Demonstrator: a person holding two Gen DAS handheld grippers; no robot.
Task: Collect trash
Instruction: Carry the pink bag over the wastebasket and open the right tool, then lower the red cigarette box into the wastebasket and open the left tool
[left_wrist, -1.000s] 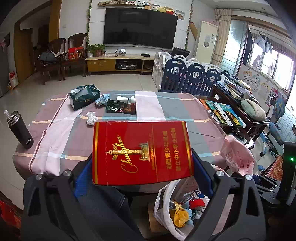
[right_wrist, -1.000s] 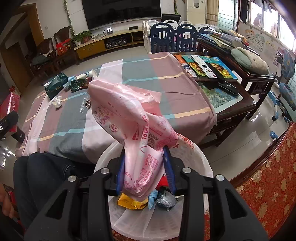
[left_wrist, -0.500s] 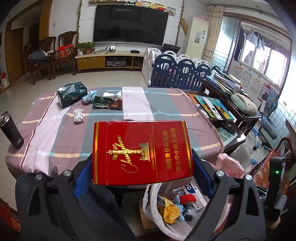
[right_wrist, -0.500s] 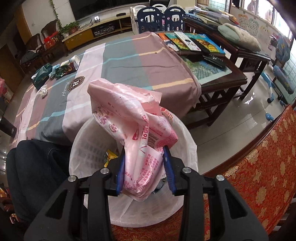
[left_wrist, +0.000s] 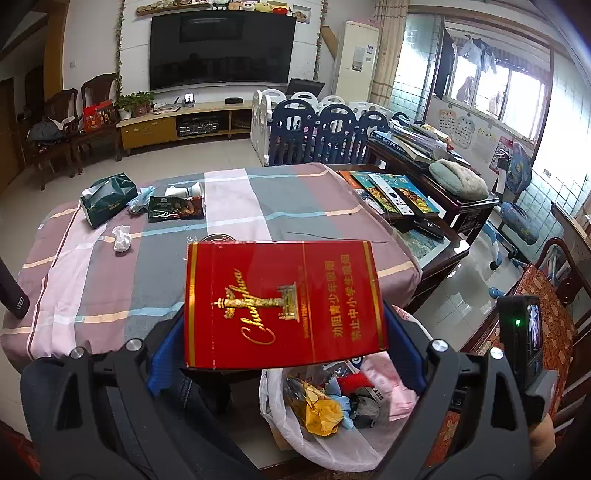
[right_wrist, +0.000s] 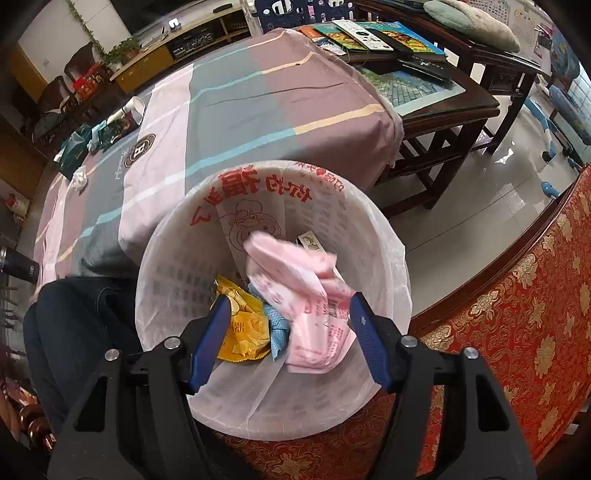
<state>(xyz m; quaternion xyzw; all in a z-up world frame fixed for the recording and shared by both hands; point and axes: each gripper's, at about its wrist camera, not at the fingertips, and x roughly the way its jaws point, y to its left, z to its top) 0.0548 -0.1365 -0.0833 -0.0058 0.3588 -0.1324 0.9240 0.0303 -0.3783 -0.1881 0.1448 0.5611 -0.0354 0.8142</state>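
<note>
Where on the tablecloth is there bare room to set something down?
Bare: the cloth's middle and right, between the snack packet and the books. Crowded: the far-left corner, with the tissue box, paper cup and crumpled tissue.

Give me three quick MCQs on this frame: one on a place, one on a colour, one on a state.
1. Where is the pink plastic bag?
A. On the striped tablecloth
B. Inside the lined waste basket
C. On the floor by the chair

2. What colour is the carton between the left gripper's fingers?
A. Red with gold print
B. Green
C. White

3. How does the right gripper stand?
A. Clamped on the pink bag
B. Out of view
C. Open, its jaws having just been opening, the bag loose below them

Answers: 1 B, the bag lies in the basket among other trash. 2 A, the red face with gold lettering fills the left wrist view. 3 C, both blue pads stand apart from the bag.
</note>
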